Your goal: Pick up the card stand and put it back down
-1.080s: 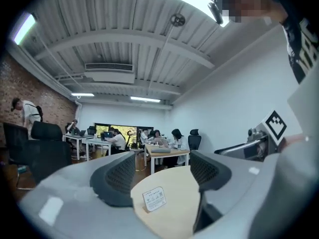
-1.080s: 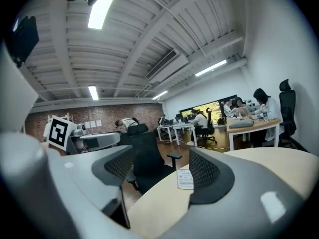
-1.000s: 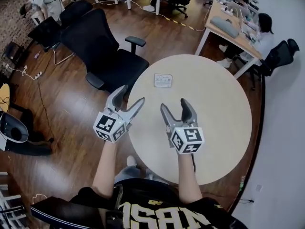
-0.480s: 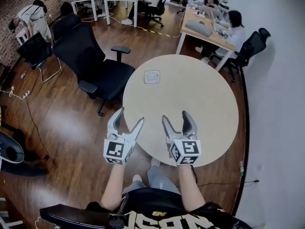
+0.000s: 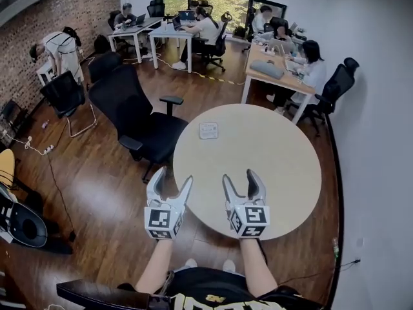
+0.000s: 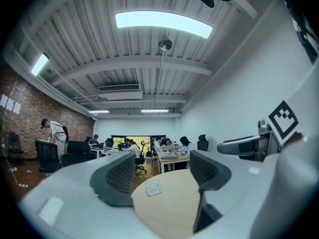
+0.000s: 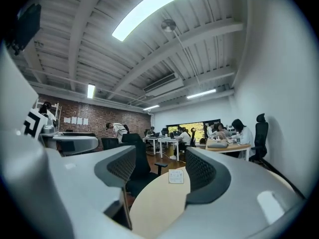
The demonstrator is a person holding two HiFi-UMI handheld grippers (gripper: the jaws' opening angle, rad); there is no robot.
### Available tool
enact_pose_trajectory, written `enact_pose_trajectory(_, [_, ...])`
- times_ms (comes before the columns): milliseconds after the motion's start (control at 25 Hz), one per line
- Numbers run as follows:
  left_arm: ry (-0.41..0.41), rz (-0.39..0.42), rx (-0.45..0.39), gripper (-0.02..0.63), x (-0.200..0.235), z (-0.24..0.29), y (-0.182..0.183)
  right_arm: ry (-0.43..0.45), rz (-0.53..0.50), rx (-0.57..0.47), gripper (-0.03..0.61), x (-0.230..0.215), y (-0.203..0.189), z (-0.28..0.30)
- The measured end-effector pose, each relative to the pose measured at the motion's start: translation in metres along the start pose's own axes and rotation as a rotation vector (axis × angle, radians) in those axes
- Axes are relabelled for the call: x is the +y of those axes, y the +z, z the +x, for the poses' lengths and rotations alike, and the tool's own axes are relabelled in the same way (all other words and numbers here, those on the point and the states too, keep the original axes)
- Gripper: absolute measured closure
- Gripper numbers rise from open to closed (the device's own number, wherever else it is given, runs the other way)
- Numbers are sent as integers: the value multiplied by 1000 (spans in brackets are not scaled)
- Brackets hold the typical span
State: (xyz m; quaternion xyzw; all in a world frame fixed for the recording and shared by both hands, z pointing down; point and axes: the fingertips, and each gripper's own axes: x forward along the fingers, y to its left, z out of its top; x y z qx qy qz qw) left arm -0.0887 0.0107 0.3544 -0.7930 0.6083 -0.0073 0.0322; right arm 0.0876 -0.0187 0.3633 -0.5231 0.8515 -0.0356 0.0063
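The left tool (image 5: 173,177) and right tool (image 5: 239,176) are both spread and pinch nothing. The right tool's jaws just closed a little. The card stand (image 5: 208,130) sits far ahead of them on the tabletop (image 5: 277,173). A fast reach could knock it over.

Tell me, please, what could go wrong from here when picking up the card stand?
The card stand stands close to the table edge beside the black chair; a clumsy push might tip it to the floor. It is also far from the left gripper, so a long reach may be unsteady.
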Motion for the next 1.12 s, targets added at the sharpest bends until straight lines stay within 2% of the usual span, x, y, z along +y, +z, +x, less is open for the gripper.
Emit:
enact_pose_trajectory(120, [32, 21, -21, 274, -4, 3, 9, 18, -64, -8, 259, -10, 14, -1])
enact_pose_trajectory(440, [10, 51, -4, 282, -39, 9, 4, -3, -42, -2, 259, -47, 8, -18])
enact_pose_trajectory(640, [10, 7, -33, 282, -46, 7, 4, 52, -75, -7, 259, -40, 13, -20])
enact_pose_trajectory(920, [36, 15, -13, 282, -42, 2, 4, 82, -67, -2, 259, -31, 15, -19])
enact_pose_trajectory(1120, [36, -27, 23, 282, -38, 0, -8, 94, -61, 11, 259, -24, 11, -18])
